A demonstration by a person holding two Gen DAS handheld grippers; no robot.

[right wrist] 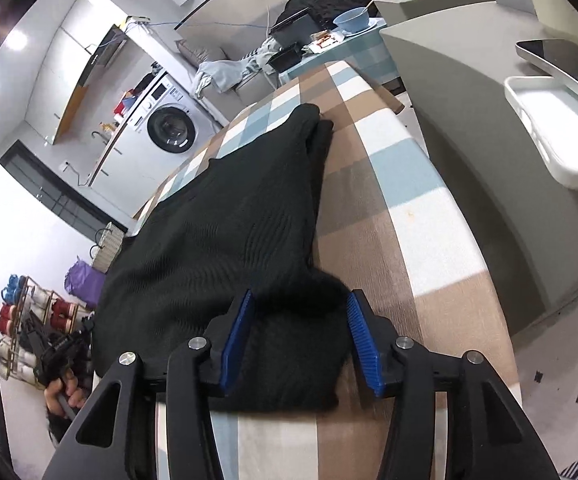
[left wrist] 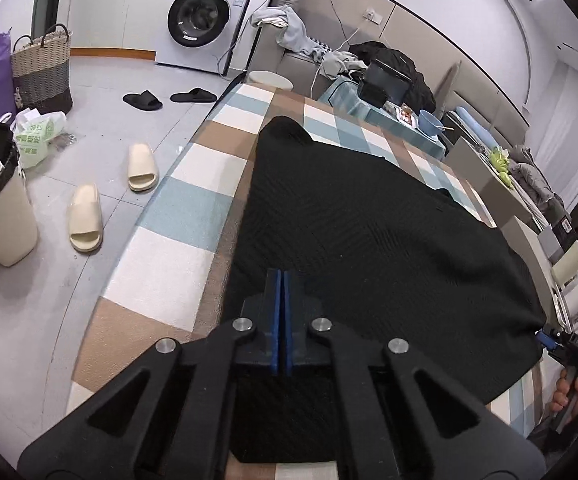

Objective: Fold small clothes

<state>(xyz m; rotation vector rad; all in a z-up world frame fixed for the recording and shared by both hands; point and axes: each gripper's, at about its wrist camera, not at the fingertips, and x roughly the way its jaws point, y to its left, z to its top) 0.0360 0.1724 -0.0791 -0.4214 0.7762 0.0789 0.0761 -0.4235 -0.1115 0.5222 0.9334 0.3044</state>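
1. while the black knit garment (left wrist: pixel 369 220) lies spread along the checked table cover (left wrist: pixel 177 208), it looks only partly dealt with: it tapers to a narrow end at the far side, and in the right wrist view that far end seems to have a second layer showing beside it, so i would guess one lengthwise fold is already in.

2. the left gripper (left wrist: pixel 281 280) is clenched, its blue pads pressed flat together over the near edge of the cloth. i see no fabric standing between the pads, so i cannot say it has hold of anything.

3. the right gripper (right wrist: pixel 301 320) stands released, its blue pads apart with the near right corner of the garment lying between them. the pads do not press on the cloth.

4. in the left wrist view that same right gripper shows at the far right edge, right at the corner of the garment, with the person's hand (left wrist: pixel 569 394) under it.

5. what is left, as i judge it: taking the near edge at both corners and carrying it over toward the narrow far end, then perhaps one more fold to make a compact bundle.

6. the risk i see is the loose knit slipping or bunching if only one corner is lifted.
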